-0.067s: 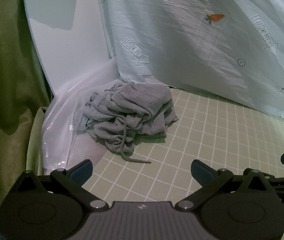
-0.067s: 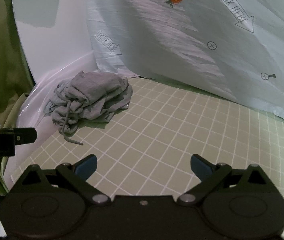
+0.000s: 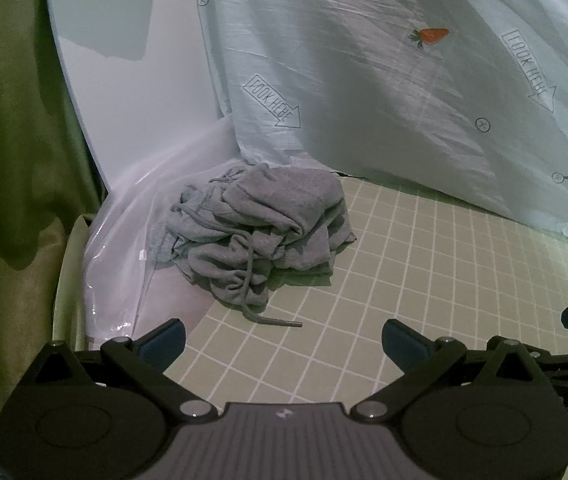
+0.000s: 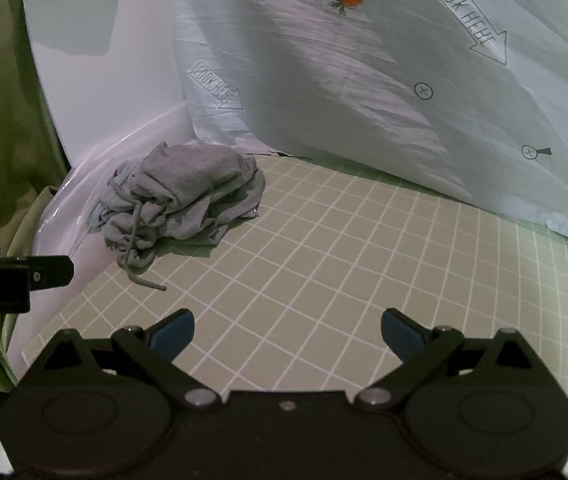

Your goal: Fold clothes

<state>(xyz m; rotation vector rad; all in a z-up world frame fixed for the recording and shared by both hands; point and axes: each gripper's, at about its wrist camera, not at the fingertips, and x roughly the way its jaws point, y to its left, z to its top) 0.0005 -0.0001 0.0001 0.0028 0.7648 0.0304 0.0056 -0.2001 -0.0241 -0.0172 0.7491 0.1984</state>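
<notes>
A crumpled grey garment point(image 3: 260, 232) with a drawstring lies in a heap at the back left of the green gridded mat point(image 3: 423, 280), partly over a clear plastic sheet. The same heap point(image 4: 180, 204) shows at the left in the right wrist view. My left gripper point(image 3: 282, 344) hovers short of the heap, open, with nothing between its blue pads. My right gripper point(image 4: 287, 334) is open too, over bare mat to the right of the garment. The left gripper's finger point(image 4: 50, 270) pokes in at the left edge of the right wrist view.
A pale blue cloth point(image 3: 383, 80) printed with carrots and arrows hangs behind the mat. A white board point(image 3: 124, 92) stands at the back left, and green fabric point(image 3: 12, 140) drapes along the left side. The clear plastic sheet point(image 3: 124, 264) lies beside the mat.
</notes>
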